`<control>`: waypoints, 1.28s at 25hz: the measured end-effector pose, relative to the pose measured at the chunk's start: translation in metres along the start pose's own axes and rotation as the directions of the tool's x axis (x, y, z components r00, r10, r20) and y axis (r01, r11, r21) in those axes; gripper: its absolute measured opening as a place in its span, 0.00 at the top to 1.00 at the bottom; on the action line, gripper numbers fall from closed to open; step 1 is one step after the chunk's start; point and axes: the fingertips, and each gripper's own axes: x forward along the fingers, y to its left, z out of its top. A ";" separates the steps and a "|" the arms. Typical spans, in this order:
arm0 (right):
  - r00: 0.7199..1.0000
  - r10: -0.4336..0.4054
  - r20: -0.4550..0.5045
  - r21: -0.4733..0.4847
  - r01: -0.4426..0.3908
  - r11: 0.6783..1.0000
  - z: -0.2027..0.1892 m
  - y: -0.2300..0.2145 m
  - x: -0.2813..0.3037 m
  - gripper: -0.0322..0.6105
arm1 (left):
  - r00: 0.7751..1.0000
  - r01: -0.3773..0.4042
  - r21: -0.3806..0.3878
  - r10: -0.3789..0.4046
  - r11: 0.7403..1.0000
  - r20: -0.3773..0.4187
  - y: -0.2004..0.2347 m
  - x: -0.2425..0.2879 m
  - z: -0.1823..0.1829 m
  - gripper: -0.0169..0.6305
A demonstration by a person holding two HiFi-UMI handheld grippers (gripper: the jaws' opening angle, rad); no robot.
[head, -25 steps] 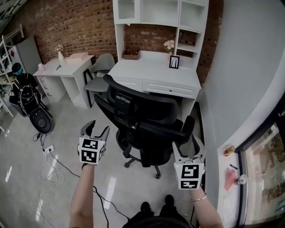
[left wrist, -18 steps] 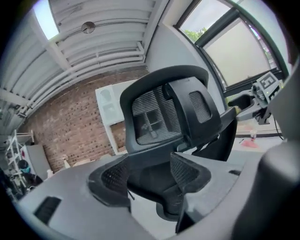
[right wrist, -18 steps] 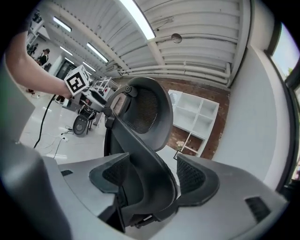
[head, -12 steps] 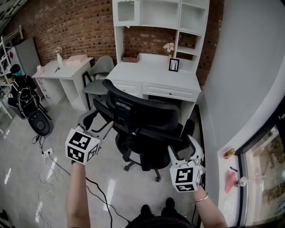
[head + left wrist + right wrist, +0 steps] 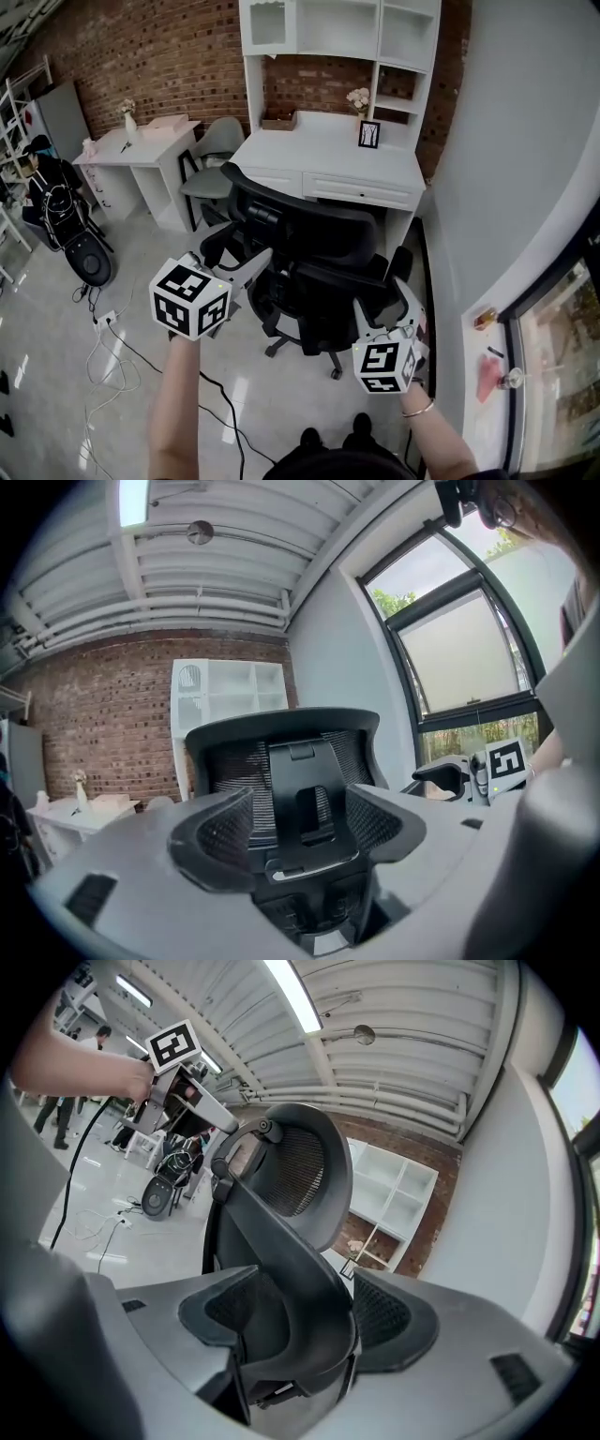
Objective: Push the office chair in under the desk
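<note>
Head view: black office chair [image 5: 314, 281] stands on the floor [image 5: 56, 309] close to the front of the white desk [image 5: 328, 155]. It is turned at an angle, backrest [image 5: 300, 220] toward the camera, not tucked under the tabletop. The left gripper [image 5: 228, 262] is at the chair's left side, jaws pointing at the backrest edge. The right gripper [image 5: 384, 302] is at the chair's right rear, jaws reaching into the chair. A smaller desk [image 5: 141, 141] and a grey chair [image 5: 211, 150] stand off to the left. Cables [image 5: 103, 347] lie on the floor.

Left gripper view: jaws wide apart, they have just been opening, nothing pinched. The backrest is seen from behind, centred in the gap, its middle spine lined up between the pads. Contact not clear. The right gripper shows at the right edge.

Right gripper view: jaws spread wide, straddling a curved black bar [image 5: 281, 1288] of the chair. The bar fills the gap between the pads, no clear squeeze. The mesh backrest rises above it, and the left gripper is up left.
</note>
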 end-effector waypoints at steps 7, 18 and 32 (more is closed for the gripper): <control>0.998 -0.018 -0.054 0.024 0.019 1.000 -0.018 -0.011 -0.001 0.50 | 1.000 -0.019 -0.063 0.020 0.998 0.005 -0.017 0.016 0.002 0.51; 0.993 -0.006 -0.117 0.021 0.008 1.000 -0.052 -0.033 0.029 0.57 | 0.997 -0.065 -0.038 0.064 0.997 -0.035 -0.020 0.028 0.006 0.51; 0.993 0.035 -0.115 0.044 -0.030 0.999 -0.071 -0.065 0.040 0.58 | 0.997 -0.070 -0.085 0.068 0.994 -0.028 -0.044 0.054 0.015 0.51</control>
